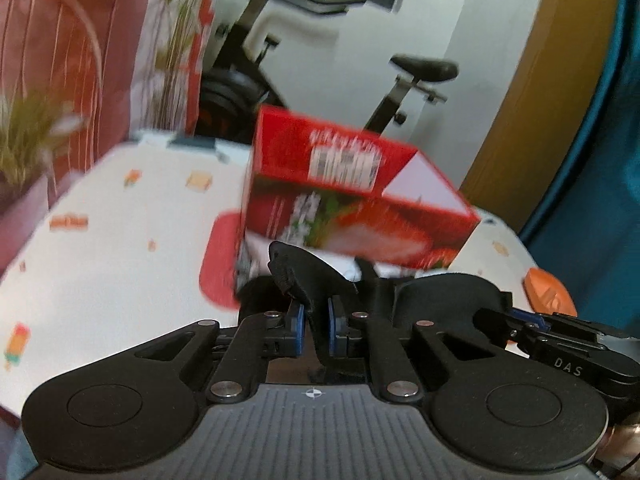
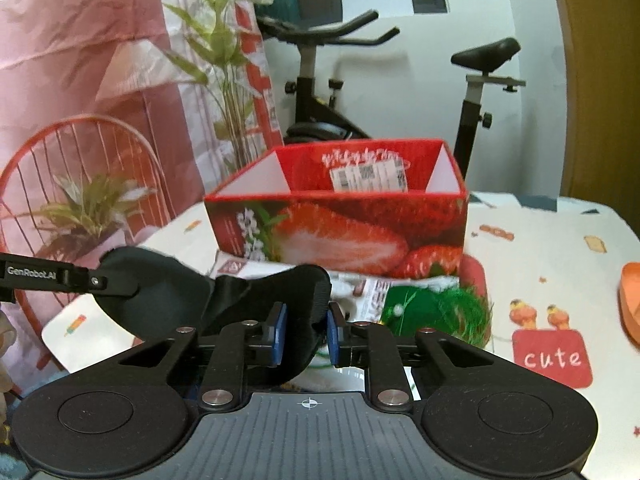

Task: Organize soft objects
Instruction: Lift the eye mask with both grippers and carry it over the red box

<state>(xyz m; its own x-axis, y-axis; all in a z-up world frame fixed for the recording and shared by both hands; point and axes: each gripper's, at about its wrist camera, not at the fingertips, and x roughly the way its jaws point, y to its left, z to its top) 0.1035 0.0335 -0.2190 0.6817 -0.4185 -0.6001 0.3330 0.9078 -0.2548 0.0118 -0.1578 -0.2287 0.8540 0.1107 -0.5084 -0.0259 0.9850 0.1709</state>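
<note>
A black fabric eye mask hangs stretched between my two grippers above the table. My left gripper is shut on one end of it, the cloth pinched between the blue pads. My right gripper grips the other end at the right. In the right wrist view the black eye mask runs from my right gripper, shut on its edge, out to my left gripper at the left. Just beyond stands an open red strawberry-print box, also the box in the left wrist view. A green fluffy object lies before it.
The table has a white patterned cloth. Printed paper lies under the box. An orange object sits at the right edge. A red wire chair, plants and an exercise bike stand behind the table.
</note>
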